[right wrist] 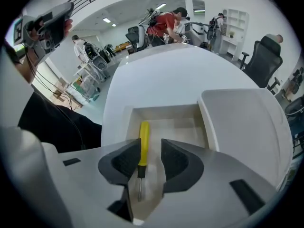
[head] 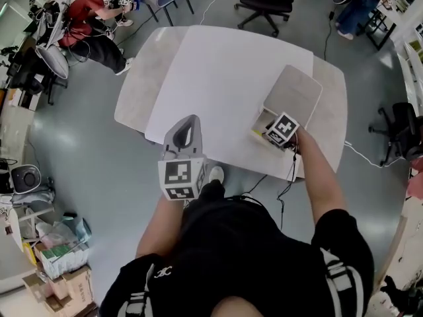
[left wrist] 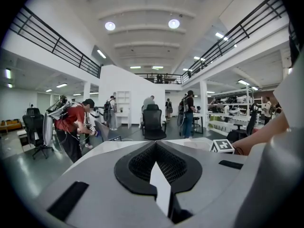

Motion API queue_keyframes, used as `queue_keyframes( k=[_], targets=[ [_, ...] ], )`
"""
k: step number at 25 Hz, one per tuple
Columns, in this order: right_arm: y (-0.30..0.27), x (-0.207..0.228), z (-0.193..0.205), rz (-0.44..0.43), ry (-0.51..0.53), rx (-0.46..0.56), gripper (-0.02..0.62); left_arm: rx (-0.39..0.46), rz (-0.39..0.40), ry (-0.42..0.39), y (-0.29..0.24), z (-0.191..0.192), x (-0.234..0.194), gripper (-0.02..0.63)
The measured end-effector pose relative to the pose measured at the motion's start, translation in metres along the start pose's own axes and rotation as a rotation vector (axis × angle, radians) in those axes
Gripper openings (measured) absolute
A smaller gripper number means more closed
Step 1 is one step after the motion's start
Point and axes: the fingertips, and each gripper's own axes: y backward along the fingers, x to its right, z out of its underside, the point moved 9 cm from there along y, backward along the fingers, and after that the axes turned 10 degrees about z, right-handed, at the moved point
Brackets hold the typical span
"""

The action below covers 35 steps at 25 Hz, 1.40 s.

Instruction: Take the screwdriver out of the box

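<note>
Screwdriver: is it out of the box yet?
No, the yellow-handled screwdriver lies on the floor of the open box, below the right gripper's open fingers.

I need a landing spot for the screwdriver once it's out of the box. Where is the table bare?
The white tabletop is bare from the box and its open lid leftward to the far edge, beyond the left gripper. It is crowded only inside the box, where the screwdriver lies between the right gripper's open jaws.

The grey table (head: 132,104) bears 1 white sheet (head: 225,78), with 1 open box (head: 262,123) at its near right corner.
</note>
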Motion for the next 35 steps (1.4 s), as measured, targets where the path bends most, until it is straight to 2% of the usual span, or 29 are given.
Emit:
queue_keyframes(
  k=[11,15,25,27,35],
  targets=[
    [-0.022,0.011,-0.005,-0.187,-0.091,-0.126,0.107,-0.019,-0.034,0.0,0.015,0.008,-0.013,0.014],
    [-0.025,0.015,-0.007,-0.263,-0.123,-0.15,0.08,-0.023,-0.035,0.004,0.016,0.01,-0.017,0.014],
    [-0.033,0.012,-0.013,-0.307,-0.115,-0.214,0.064,-0.014,-0.034,0.026,0.014,0.017,-0.023,0.014],
    [-0.033,0.011,-0.013,-0.32,-0.117,-0.209,0.043,-0.012,-0.025,0.024,0.013,0.017,-0.022,0.014],
    [-0.026,0.014,-0.005,-0.321,-0.137,-0.144,0.028,-0.016,-0.007,0.025,0.008,0.019,-0.016,0.014]
  ],
)
